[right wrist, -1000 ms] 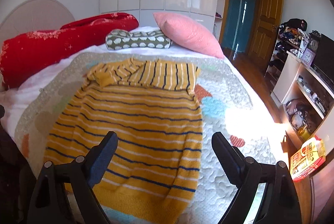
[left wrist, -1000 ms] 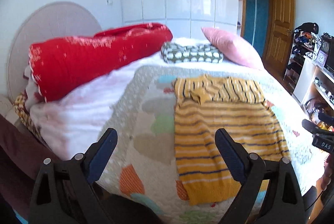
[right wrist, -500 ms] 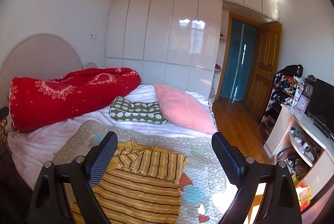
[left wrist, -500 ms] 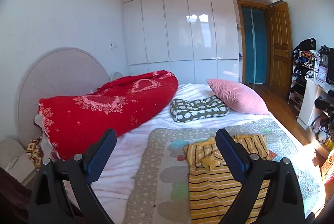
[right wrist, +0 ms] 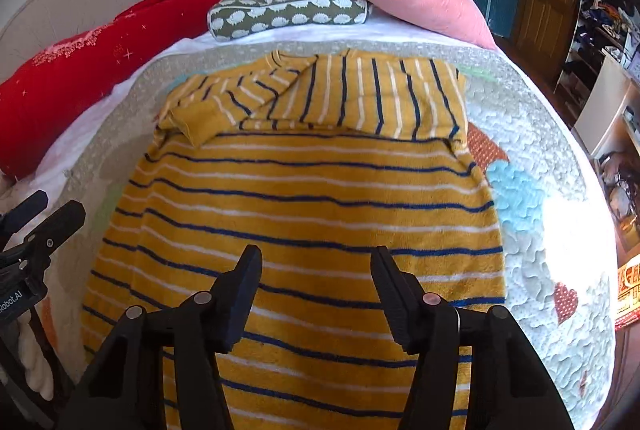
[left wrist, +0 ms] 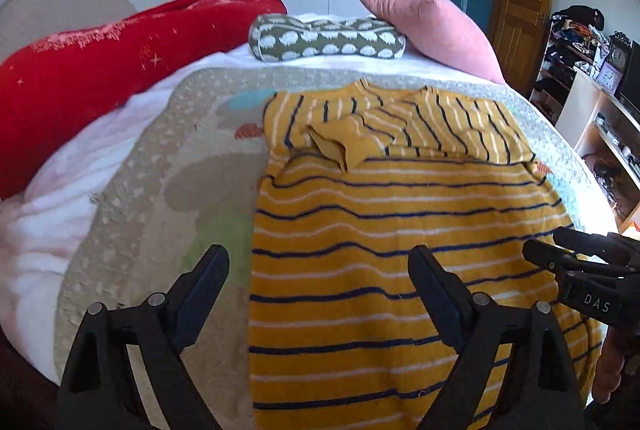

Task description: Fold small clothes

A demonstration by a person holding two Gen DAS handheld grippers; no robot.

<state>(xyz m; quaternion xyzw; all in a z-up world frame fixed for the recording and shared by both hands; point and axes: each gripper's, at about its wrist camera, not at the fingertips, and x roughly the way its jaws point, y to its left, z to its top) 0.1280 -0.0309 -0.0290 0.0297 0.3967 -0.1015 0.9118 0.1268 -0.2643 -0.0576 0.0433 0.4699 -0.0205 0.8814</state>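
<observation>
A yellow sweater (left wrist: 392, 226) with navy and white stripes lies flat on the quilted bed cover, both sleeves folded across its chest; it also shows in the right wrist view (right wrist: 312, 205). My left gripper (left wrist: 318, 266) is open and empty, hovering over the sweater's lower left edge. My right gripper (right wrist: 316, 270) is open and empty, above the sweater's lower middle. The right gripper also shows at the right edge of the left wrist view (left wrist: 576, 262), and the left gripper at the left edge of the right wrist view (right wrist: 36, 226).
A quilted cover (left wrist: 168, 181) with coloured patches lies over the bed. A red blanket roll (left wrist: 100, 69), a green patterned cushion (left wrist: 324, 41) and a pink pillow (left wrist: 428, 21) lie beyond the sweater. Shelves and a white cabinet (left wrist: 592, 117) stand at the right.
Both grippers have tilted back down from the room to the bed and moved closer over the sweater. The right gripper's jaws have narrowed but stay open.
</observation>
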